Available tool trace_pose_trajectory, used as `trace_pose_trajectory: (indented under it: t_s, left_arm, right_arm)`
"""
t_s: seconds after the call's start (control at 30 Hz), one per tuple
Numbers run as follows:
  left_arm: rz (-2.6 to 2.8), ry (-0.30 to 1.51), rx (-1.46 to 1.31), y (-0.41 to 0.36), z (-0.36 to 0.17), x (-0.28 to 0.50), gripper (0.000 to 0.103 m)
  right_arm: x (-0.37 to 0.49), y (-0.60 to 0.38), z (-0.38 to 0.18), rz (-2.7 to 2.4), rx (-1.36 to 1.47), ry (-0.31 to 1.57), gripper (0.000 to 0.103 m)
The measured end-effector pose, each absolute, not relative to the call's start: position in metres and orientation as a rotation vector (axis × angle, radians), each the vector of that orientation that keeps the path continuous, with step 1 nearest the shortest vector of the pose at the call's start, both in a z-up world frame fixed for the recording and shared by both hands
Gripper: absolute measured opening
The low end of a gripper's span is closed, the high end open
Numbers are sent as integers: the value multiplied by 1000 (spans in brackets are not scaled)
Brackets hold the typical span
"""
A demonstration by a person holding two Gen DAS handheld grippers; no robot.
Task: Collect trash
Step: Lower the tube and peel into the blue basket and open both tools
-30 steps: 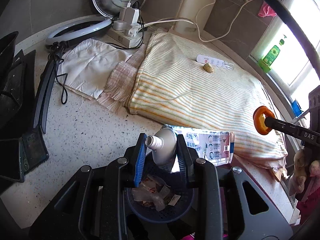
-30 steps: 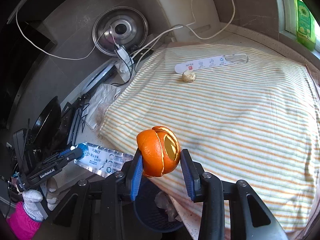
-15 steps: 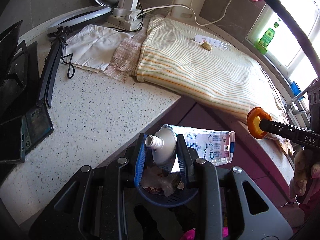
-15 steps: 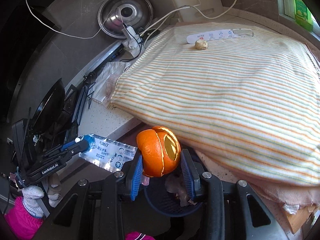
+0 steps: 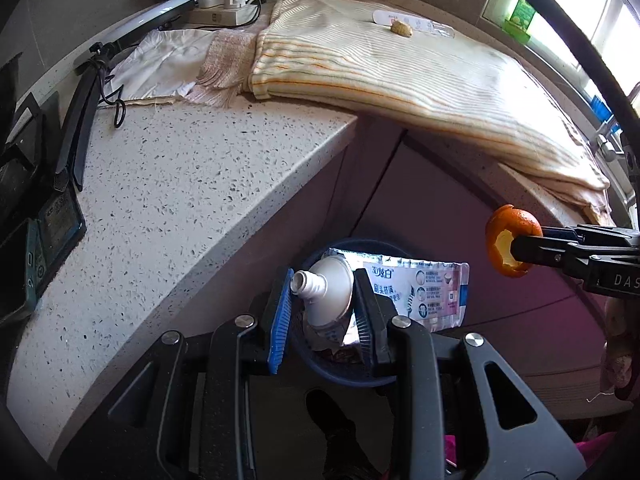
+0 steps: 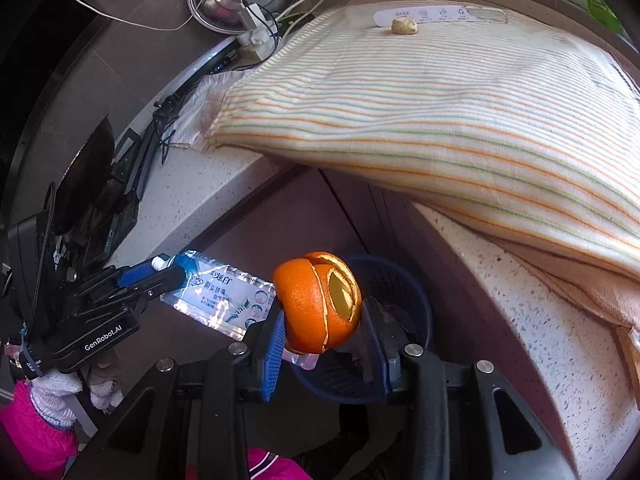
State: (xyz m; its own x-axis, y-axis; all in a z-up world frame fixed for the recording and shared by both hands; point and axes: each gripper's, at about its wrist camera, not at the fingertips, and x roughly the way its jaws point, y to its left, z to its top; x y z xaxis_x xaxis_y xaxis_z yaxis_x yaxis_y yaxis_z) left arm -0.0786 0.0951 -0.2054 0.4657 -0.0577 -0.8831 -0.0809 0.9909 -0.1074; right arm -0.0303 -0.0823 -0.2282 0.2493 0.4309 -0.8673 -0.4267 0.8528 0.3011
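- Speckled white stone counter (image 5: 172, 184) runs along the upper part of both views, its front edge now high in each, with purple cabinet fronts (image 5: 440, 216) showing beneath; a second ago the counter top filled the views, so both grippers have come down below its edge.
- Round dark-blue perforated plastic basket (image 6: 404, 280), standing on the floor at the foot of the cabinet corner, now lies directly under both sets of jaws (a second ago only part of its rim showed past the counter edge). Judged from this, both items are brought to the drop point and only the release is left.
- Left gripper (image 5: 322, 300): jaws partly closed, blue pads pressing the shoulder of a squeezed white toothpaste tube with printed foil body (image 5: 416, 292); the nozzle points left, the flat tail sticks out to the right over the basket.
- Right gripper (image 6: 322, 320): jaws partly closed on a hollow curl of orange peel (image 6: 316, 300), held above the basket's near rim, just beside the tube's tail.
- Pose: both grippers point steeply downward, side by side; a white-gloved hand (image 6: 56, 392) with a pink sleeve carries the left one.
- Far edge of the striped beige cloth (image 5: 400, 80): a small tan lump (image 5: 401, 28) and a flat white strip (image 5: 412, 24) remain uncollected.
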Motion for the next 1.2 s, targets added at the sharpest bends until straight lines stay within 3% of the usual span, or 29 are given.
trace_pose_trajectory:
  t_s: [0.67, 0.97, 1.2]
  left_arm:
    - [-27, 1168, -23, 64, -247, -54, 29]
    - [-39, 1185, -28, 59, -253, -48, 29]
    - [-26, 1178, -45, 64, -250, -46, 29]
  right_arm:
    - [-26, -71, -291, 521, -83, 1277, 39]
    - [-17, -65, -299, 532, -113, 1286, 53]
    - [-13, -66, -297, 537, -115, 1283, 54]
